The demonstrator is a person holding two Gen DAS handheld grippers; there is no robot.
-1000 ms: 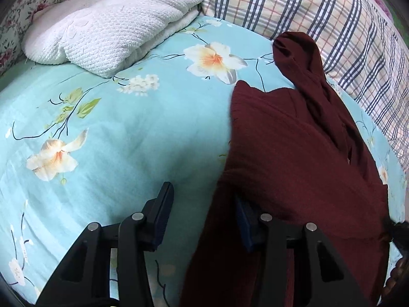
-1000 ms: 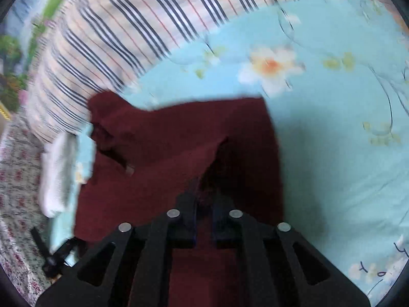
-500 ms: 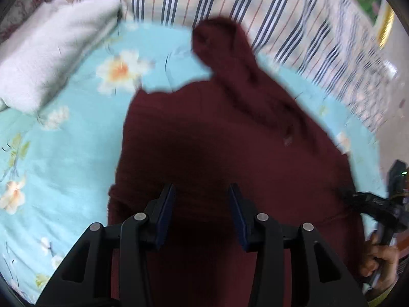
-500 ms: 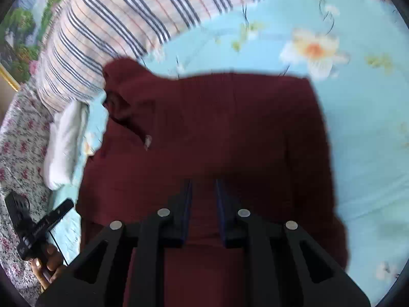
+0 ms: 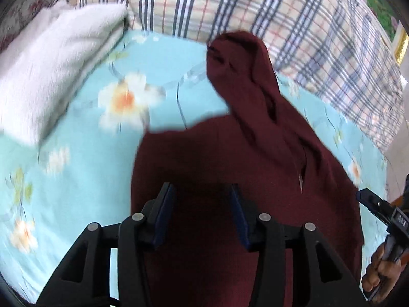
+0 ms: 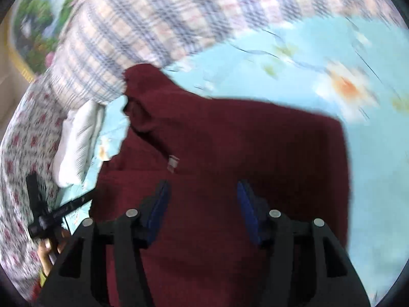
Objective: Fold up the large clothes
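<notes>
A dark red hooded garment lies spread on the light blue flowered bedsheet, its hood toward the plaid pillows. My left gripper hovers over the garment's near part, jaws opening, with nothing between the blue pads. In the right wrist view the same garment fills the middle, with a white label near the neck. My right gripper hangs above it, jaws opening wide and holding nothing. Each view shows the other gripper at its edge, held by a hand.
A folded white blanket lies at the bed's far left. Plaid pillows line the head of the bed. Rose-patterned fabric borders the bed beside the white blanket. A framed picture hangs at the far right.
The right gripper has let go of the pinched garment fold and opened wide. The left gripper has shifted from the garment's left edge to above its body. Both have pulled back and up.
</notes>
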